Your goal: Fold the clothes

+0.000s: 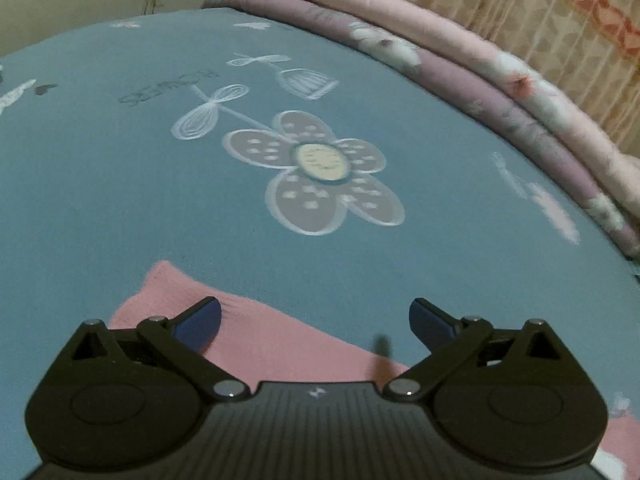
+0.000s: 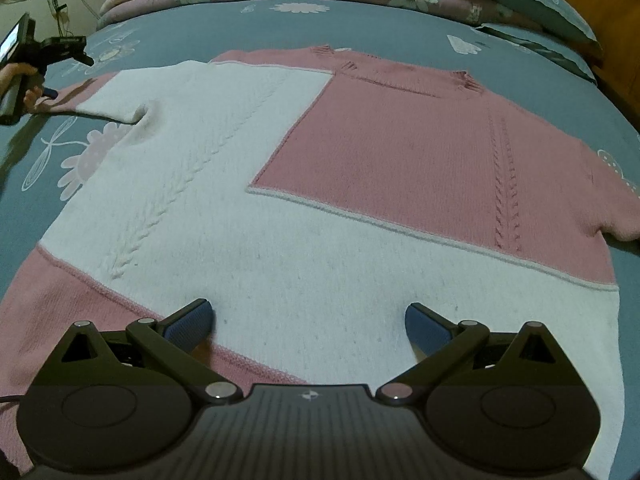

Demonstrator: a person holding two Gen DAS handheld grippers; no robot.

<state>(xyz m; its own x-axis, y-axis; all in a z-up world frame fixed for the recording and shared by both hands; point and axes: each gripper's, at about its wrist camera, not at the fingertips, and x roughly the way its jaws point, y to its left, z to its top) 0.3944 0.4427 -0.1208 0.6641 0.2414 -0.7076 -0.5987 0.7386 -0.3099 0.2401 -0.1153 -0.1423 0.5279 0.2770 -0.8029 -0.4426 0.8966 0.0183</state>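
A pink and white knit sweater (image 2: pixel 320 208) lies spread flat on the bed, neckline toward the far side. My right gripper (image 2: pixel 308 322) stands open just above its white lower part near the hem, nothing between the fingers. In the right wrist view the left gripper (image 2: pixel 50 92) appears far left at the end of the sweater's pink sleeve cuff (image 2: pixel 66 98), held by a hand (image 2: pixel 24 80). In the left wrist view my left gripper (image 1: pixel 315 316) is open, its left finger over the pink sleeve (image 1: pixel 256 336).
The blue bedsheet (image 1: pixel 120 184) carries a large flower print (image 1: pixel 320 168). Folded pink and purple floral quilts (image 1: pixel 500 92) are stacked along the far side of the bed. Blue pillows (image 2: pixel 536 4) lie at the far right corner. A curtain (image 1: pixel 540 12) hangs behind.
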